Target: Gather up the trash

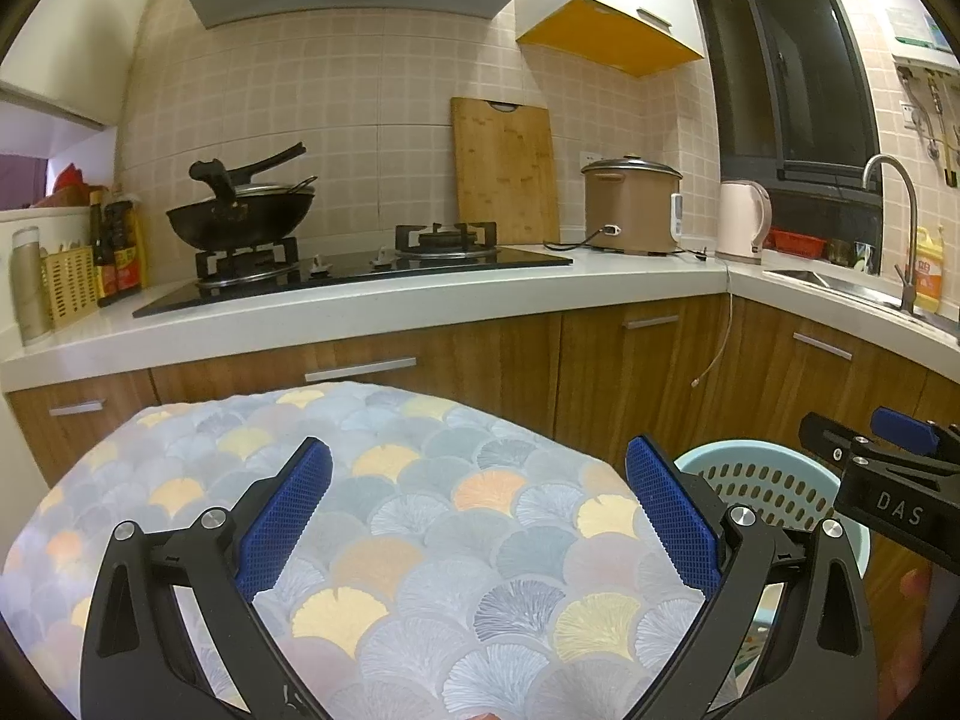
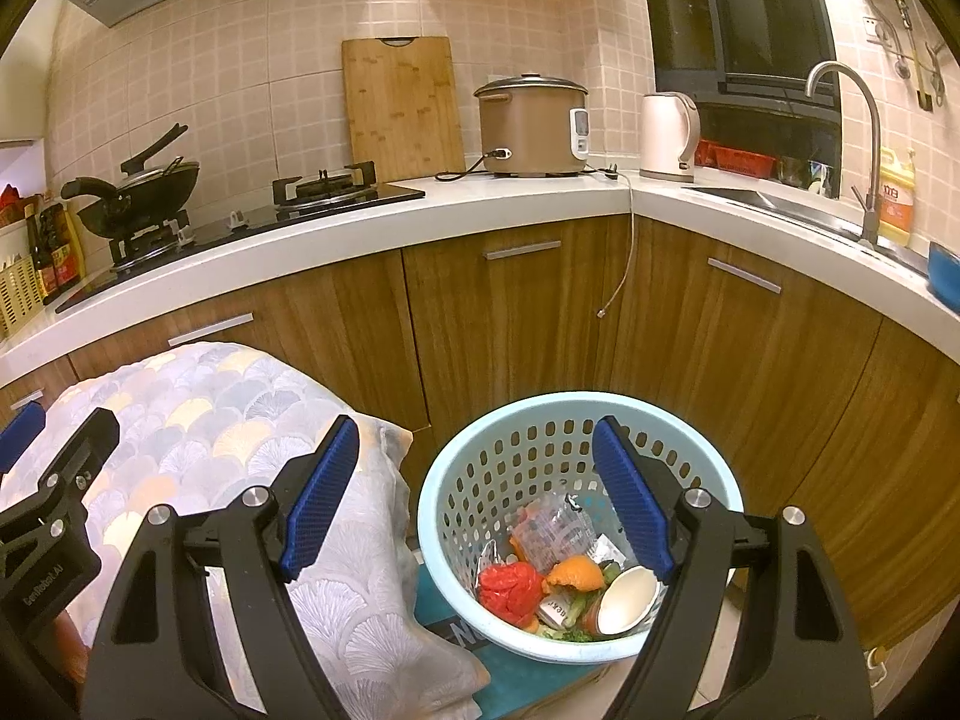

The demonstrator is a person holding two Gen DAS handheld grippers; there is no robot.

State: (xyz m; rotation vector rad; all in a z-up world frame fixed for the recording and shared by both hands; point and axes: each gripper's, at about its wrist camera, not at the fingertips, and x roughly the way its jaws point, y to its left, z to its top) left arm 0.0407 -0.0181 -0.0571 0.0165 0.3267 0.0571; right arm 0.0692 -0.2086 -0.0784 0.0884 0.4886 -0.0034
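Hovering, both empty and spread wide: right tongs [image 2: 474, 498] above pale-blue basket [image 2: 444, 480], trash [image 2: 558, 576] already dumped inside for collection; left tongs [image 1: 477, 516] over patterned cloth surface [image 1: 420, 516], left of basket.

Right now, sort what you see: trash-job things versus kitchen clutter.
Job: light blue basket, red wrapper, orange peel, paper cup.
Lying about: wok, cutting board, rice cooker, kettle, patterned cloth.
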